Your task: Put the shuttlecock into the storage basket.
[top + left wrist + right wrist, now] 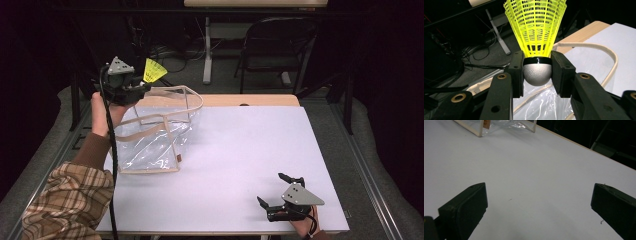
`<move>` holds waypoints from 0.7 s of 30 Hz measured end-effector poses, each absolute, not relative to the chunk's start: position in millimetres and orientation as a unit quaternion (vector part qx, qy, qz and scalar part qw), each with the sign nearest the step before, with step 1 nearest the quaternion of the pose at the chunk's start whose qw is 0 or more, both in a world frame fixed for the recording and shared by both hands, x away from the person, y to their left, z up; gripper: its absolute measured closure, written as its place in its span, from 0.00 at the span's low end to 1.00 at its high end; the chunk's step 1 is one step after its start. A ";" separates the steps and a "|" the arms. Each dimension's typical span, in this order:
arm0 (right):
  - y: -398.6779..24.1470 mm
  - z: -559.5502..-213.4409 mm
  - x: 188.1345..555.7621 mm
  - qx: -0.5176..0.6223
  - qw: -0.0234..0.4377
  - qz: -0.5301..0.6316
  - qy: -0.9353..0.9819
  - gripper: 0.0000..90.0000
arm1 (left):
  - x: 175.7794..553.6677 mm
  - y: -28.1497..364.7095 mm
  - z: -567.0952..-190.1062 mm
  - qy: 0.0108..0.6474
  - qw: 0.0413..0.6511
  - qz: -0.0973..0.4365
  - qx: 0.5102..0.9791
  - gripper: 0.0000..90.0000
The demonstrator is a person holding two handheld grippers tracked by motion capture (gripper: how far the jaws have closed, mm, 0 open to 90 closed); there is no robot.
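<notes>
Left gripper jaws clamped on shuttlecock cork, held above bag at far left of desk. Right gripper near right, jaws wide, empty. Risk: floppy bag rim sags, shuttlecock drops outside.

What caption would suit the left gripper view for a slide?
Left claw grips a yellow plastic mesh shuttlecock by its grey rounded head above a clear plastic bag with beige trim.
</notes>
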State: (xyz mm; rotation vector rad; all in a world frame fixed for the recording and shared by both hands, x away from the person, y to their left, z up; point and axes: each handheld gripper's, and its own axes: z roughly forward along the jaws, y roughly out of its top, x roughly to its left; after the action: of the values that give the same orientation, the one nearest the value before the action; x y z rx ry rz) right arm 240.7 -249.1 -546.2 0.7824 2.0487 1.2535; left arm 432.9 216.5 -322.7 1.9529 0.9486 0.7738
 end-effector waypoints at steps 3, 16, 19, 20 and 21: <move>-249.2 -546.1 240.6 0.295 0.303 0.472 0.774 0.00 | 433.3 218.8 -323.1 0.378 0.402 0.306 0.775 0.72; -249.1 -546.2 240.7 0.296 0.303 0.471 0.774 0.00 | 435.5 225.6 -325.6 0.382 0.386 0.300 0.784 0.72; -249.0 -546.2 240.7 0.296 0.302 0.471 0.774 0.00 | 436.0 227.0 -326.4 0.383 0.383 0.298 0.786 0.72; -248.9 -546.4 240.8 0.296 0.303 0.472 0.773 0.00 | 436.1 227.3 -326.7 0.383 0.381 0.298 0.787 0.72; -248.9 -546.4 240.8 0.296 0.303 0.472 0.773 0.00 | 436.3 227.8 -326.8 0.382 0.379 0.297 0.789 0.72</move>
State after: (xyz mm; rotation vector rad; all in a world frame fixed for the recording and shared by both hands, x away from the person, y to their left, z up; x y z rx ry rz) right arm 240.8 -248.9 -546.4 0.7850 2.0502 1.2514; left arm 436.3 227.8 -326.8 2.0146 0.9751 0.7597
